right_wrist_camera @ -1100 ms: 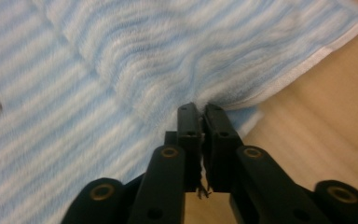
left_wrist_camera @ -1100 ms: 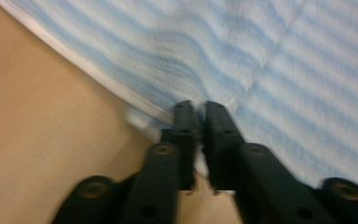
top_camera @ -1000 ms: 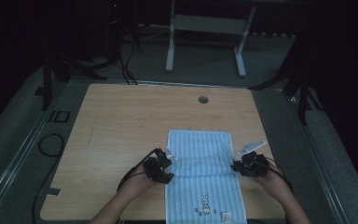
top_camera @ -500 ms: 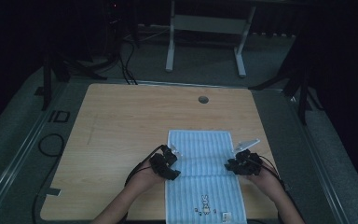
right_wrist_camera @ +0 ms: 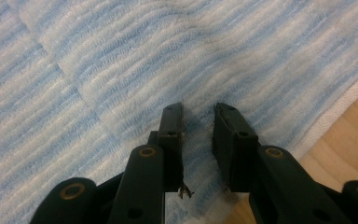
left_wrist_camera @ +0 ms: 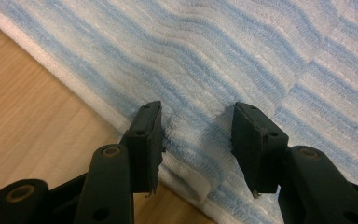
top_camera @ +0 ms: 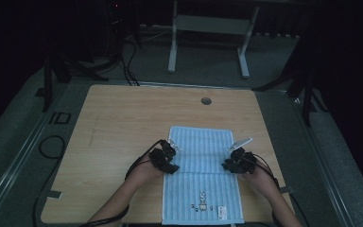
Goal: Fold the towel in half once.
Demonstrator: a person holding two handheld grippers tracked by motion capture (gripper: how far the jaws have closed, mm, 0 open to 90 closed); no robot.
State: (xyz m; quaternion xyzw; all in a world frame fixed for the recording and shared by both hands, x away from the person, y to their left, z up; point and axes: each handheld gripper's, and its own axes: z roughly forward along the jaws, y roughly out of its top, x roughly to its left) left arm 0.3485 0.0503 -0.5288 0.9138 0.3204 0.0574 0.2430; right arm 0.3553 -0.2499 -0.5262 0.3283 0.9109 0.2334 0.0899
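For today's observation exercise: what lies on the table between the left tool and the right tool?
In the high view, the blue striped towel spans the stretch between the left tool and the right tool, with a crease running across it.

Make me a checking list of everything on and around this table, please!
Surface: light wooden table with a round hole near its far edge.
Job's things: blue-and-white striped cloth towel lying flat, a crease across its middle, a small picture and label at the near end.
Clutter: nothing seen.
Grippers: left hand-held gripper on the towel's left edge, jaws apart, a raised fold of the hem between them; right hand-held gripper on the right edge, jaws close with a small gap.
Cables: black cables trail from both grippers; a loop lies left of the table.
Surroundings: dark room, white metal frame behind.
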